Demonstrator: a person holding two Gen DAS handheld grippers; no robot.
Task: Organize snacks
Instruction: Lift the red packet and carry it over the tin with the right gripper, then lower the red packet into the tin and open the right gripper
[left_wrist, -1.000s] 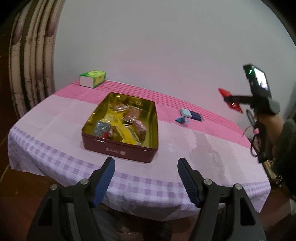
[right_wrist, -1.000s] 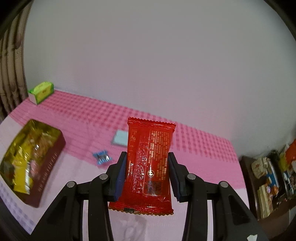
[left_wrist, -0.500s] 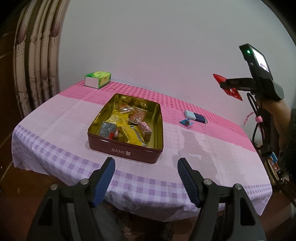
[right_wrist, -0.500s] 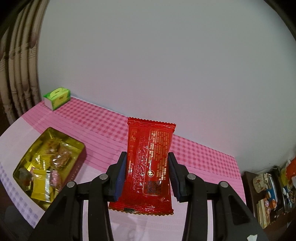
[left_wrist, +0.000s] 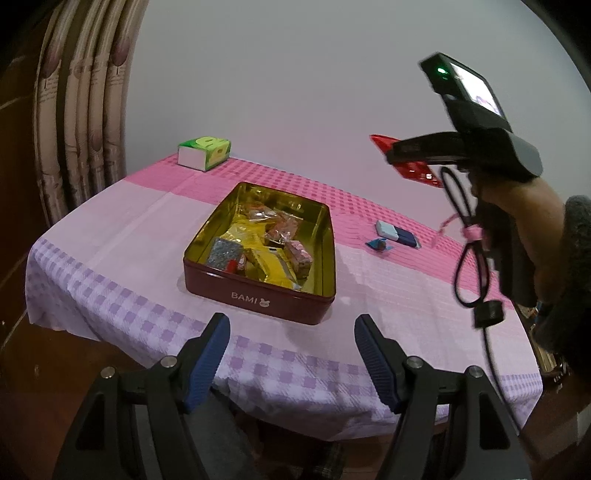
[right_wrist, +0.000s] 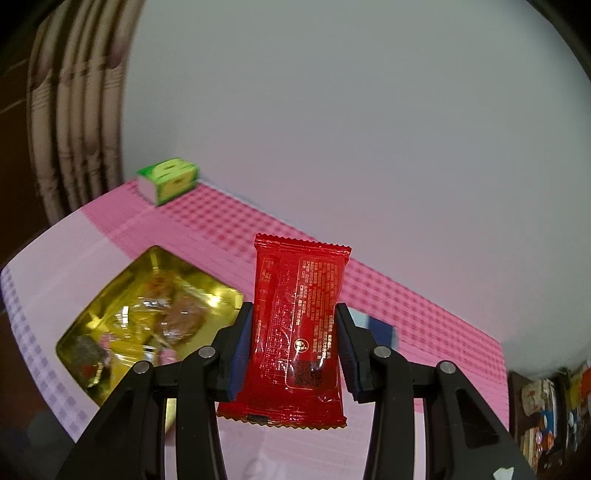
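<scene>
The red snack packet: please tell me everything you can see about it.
The red snack packet is a glossy, crinkled foil pouch with zigzag sealed ends and small gold print on the side facing the camera. The right hand-held gripper is shut on it, blue pads pinching its two long edges. It stands upright in the air, above the table, touching nothing else.

An open tin (left_wrist: 258, 291) of wrapped snacks is seen mid-bench (left_wrist: 110, 236), beyond the parted, empty left tongs (left_wrist: 291, 354). At the right, a red packet (left_wrist: 417, 171) is held aloft by the right tongs (left_wrist: 399, 153). A green box (left_wrist: 204, 152) lies far left.
</scene>
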